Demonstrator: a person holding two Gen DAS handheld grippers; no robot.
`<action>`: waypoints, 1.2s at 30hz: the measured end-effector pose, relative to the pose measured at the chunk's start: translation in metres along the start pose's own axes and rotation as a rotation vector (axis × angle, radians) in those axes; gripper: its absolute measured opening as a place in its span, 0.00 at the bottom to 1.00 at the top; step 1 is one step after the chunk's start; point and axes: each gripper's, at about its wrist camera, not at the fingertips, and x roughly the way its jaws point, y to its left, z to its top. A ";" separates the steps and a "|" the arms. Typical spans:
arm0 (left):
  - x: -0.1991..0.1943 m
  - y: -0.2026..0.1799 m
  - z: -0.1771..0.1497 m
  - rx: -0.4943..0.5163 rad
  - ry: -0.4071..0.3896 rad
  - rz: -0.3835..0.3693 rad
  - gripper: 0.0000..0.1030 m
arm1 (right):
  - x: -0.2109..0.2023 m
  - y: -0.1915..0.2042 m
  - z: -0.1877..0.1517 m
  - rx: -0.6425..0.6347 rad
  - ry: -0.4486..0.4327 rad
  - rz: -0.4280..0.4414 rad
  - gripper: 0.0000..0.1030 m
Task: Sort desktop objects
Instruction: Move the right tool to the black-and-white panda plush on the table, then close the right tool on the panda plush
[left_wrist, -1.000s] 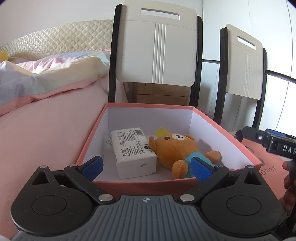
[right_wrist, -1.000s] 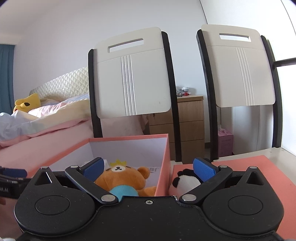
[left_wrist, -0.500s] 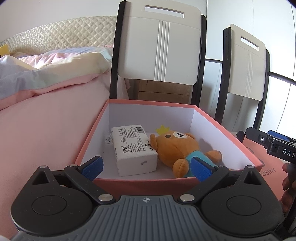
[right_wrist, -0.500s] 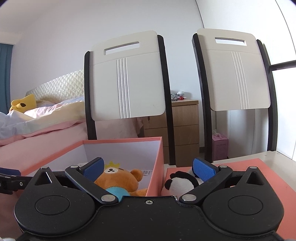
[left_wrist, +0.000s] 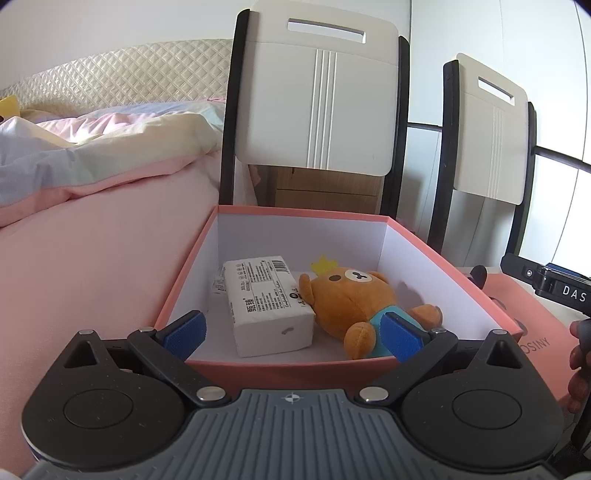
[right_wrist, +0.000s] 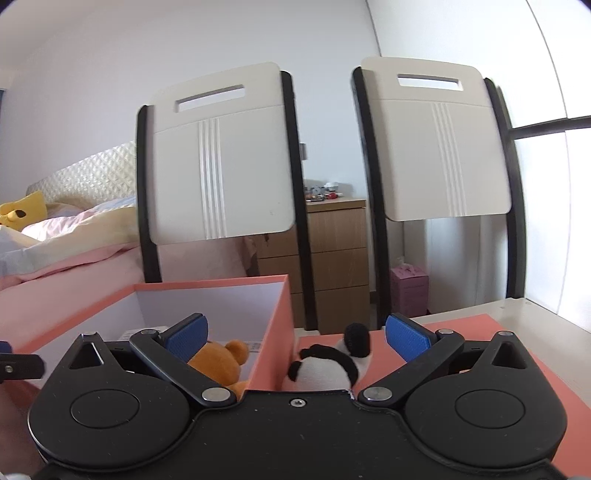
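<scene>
Left wrist view: box (left_wrist: 177, 291) holding carton (left_wrist: 267, 302) and bear (left_wrist: 354, 299).
We log both claws wide open and empty, left claw (left_wrist: 291, 332) at the box's near rim, right claw (right_wrist: 297, 338) over the panda (right_wrist: 325, 365), which lies outside on the lid (right_wrist: 461, 325). We judge the panda next: close on it and lift it over the wall.

right gripper (right_wrist: 297, 338) lowered and nearer the panda toy (right_wrist: 327, 363), bear (right_wrist: 221, 360) now half hidden behind its left finger, left gripper (left_wrist: 291, 330) tipped slightly down over the box (left_wrist: 443, 258)
</scene>
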 end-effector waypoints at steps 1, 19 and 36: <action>0.000 0.000 0.000 -0.001 -0.001 0.000 0.98 | 0.001 -0.003 0.000 0.002 0.003 -0.011 0.99; -0.002 0.003 0.003 -0.023 -0.004 0.003 0.98 | 0.048 -0.048 -0.005 0.110 0.132 -0.038 0.90; -0.001 0.007 0.005 -0.049 0.019 -0.003 0.98 | 0.094 -0.074 -0.035 0.476 0.322 0.159 0.67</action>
